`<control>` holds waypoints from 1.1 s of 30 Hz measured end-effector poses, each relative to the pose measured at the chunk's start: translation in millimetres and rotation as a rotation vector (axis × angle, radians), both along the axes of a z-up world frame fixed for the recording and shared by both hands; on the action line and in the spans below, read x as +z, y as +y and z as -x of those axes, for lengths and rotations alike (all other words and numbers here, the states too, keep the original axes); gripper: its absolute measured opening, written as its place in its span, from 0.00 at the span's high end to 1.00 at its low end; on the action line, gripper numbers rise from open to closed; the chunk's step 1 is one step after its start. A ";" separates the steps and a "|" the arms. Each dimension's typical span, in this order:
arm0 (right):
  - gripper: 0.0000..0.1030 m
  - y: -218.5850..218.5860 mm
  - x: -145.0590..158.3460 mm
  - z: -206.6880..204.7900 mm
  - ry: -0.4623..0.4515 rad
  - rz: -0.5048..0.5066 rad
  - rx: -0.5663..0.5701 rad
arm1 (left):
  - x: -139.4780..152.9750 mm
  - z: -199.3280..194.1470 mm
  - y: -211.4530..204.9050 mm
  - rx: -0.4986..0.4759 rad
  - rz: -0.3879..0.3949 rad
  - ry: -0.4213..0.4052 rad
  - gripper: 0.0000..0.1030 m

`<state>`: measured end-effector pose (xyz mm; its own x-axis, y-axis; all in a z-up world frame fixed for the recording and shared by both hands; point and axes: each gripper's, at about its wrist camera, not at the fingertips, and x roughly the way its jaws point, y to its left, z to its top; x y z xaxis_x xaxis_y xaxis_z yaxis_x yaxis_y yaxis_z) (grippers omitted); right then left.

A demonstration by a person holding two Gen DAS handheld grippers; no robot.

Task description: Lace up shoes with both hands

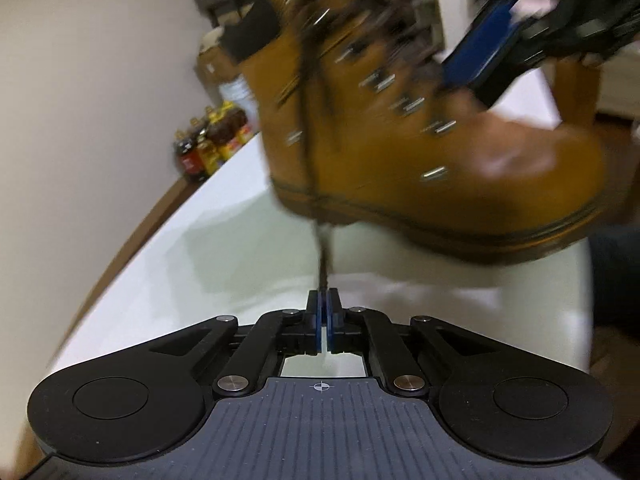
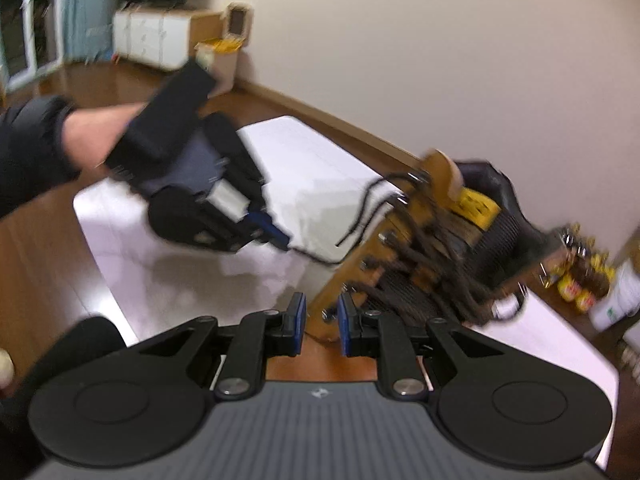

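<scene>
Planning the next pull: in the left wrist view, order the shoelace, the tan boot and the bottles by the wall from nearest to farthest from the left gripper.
1. Shoelace: pinched in the left gripper.
2. Tan boot: ahead, right.
3. Bottles: far left, by the wall.

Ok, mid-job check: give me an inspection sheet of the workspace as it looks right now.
Surface: glossy white tabletop, wooden floor around it.
Job's things: tan leather lace-up boot on the table; dark braided lace runs from it.
Clutter: cluster of small brown bottles with yellow labels on the floor by the wall.
Grippers: left claw shut on the dark braided lace; right claw part open beside the boot's eyelets, any grip unclear.
Cables: nothing seen.
Surroundings: cream wall, cardboard boxes, white cabinet; the person's dark sleeve.
</scene>
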<state>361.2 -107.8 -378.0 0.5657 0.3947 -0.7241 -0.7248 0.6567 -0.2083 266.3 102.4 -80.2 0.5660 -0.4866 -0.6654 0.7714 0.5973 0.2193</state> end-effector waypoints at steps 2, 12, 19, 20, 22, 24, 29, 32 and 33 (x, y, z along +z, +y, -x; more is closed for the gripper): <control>0.82 -19.7 4.1 -5.5 0.045 -0.081 -0.039 | 5.0 22.7 -4.1 -0.011 0.058 0.011 0.98; 0.82 -88.9 -22.1 -16.9 0.254 -0.478 -0.163 | 44.2 110.6 -44.1 0.070 0.342 -0.100 0.98; 0.72 -126.6 -53.0 -28.5 0.518 -0.792 -0.229 | 49.6 145.6 -73.1 0.109 0.315 -0.167 0.98; 0.72 -130.2 -57.4 -30.1 0.563 -0.837 -0.242 | 47.7 148.3 -77.4 0.110 0.304 -0.173 0.98; 0.72 -132.9 -65.4 -32.5 0.623 -0.897 -0.258 | 43.7 152.7 -84.2 0.106 0.294 -0.180 0.98; 0.72 -136.9 -70.3 -31.6 0.675 -0.948 -0.275 | 40.9 151.8 -89.8 0.103 0.282 -0.185 0.99; 0.72 -152.3 -72.4 -27.7 0.722 -1.024 -0.308 | 38.1 148.1 -95.6 0.104 0.255 -0.196 0.99; 0.72 -156.0 -73.7 -31.6 0.720 -1.053 -0.304 | 38.1 146.7 -96.5 0.099 0.247 -0.197 0.99; 0.72 -155.7 -73.5 -33.0 0.728 -1.060 -0.294 | 38.3 146.7 -96.7 0.097 0.244 -0.198 0.98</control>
<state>394.3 -263.5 -451.4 0.3421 0.8853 -0.3149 -0.2550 0.4101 0.8757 119.6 5.7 -41.9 0.7246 -0.5555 -0.4079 0.6646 0.7197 0.2007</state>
